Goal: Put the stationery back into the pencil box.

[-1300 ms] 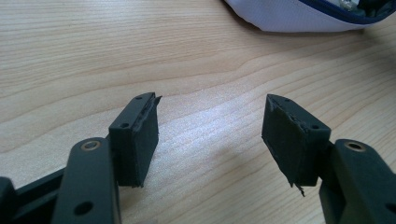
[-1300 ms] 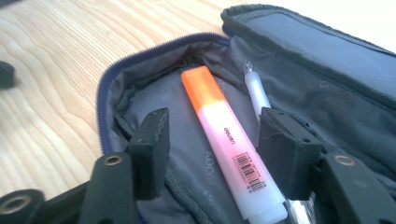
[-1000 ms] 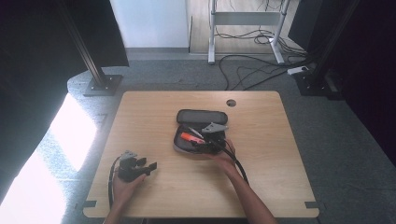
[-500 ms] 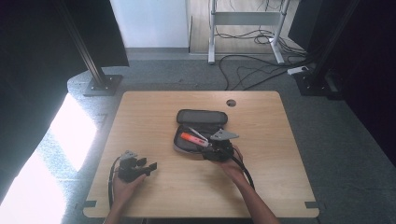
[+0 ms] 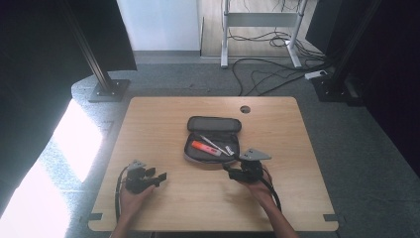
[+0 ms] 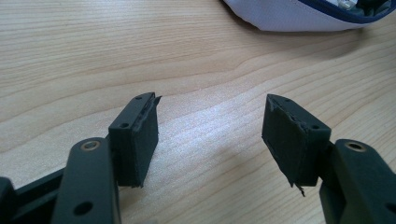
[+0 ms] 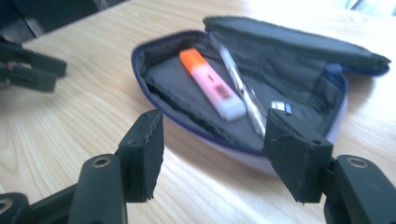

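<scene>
Open pencil case (image 5: 212,144), orange highlighter (image 5: 206,147) inside

A light wooden table (image 5: 163,124) with a round cable hole (image 5: 245,109) near its far edge. Grey carpeted floor (image 5: 356,144) surrounds it. Left, a black post on a square base plate (image 5: 109,90). Beyond, a white metal desk frame (image 5: 260,20), loose black cables (image 5: 262,74) and a white power strip (image 5: 315,75). Bright sunlight (image 5: 74,144) falls on the floor, left.
</scene>
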`<state>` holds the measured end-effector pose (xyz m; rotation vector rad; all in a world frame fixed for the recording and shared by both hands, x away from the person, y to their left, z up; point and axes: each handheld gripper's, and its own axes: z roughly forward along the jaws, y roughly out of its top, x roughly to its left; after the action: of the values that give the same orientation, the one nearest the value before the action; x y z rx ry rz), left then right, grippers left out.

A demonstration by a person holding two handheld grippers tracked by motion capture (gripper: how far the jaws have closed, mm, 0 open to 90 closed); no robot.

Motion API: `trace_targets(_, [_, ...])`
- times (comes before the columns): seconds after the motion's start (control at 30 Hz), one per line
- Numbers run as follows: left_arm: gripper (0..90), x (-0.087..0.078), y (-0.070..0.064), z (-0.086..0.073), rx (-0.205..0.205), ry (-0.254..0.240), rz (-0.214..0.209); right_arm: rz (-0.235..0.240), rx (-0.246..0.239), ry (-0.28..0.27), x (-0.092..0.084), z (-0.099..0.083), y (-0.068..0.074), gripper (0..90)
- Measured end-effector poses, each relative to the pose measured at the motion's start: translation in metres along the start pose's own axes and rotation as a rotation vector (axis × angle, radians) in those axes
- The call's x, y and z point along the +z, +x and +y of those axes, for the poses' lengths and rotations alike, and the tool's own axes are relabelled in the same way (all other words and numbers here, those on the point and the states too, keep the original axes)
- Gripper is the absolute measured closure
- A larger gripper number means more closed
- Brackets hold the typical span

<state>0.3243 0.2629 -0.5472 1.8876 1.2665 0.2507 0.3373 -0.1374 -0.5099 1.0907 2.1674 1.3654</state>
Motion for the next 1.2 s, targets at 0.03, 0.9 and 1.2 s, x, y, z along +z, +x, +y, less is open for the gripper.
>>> trace_targets(0.03, [36.4, 0.000, 0.000, 0.000, 0.000, 0.000, 0.000, -0.002, -0.003, 0.009, -0.001, -0.003, -0.001, 37.5])
trace_targets(0.9, [36.1, 0.000, -0.002, 0.000, 0.003, -0.001, 0.005, -0.069, 0.078, 0.014, -0.052, -0.055, -0.025, 37.6])
trace_targets(1.2, [35.9, 0.000, -0.001, 0.000, 0.002, -0.002, 0.003, -0.083, 0.075, 0.019, -0.052, -0.058, -0.027, 37.4])
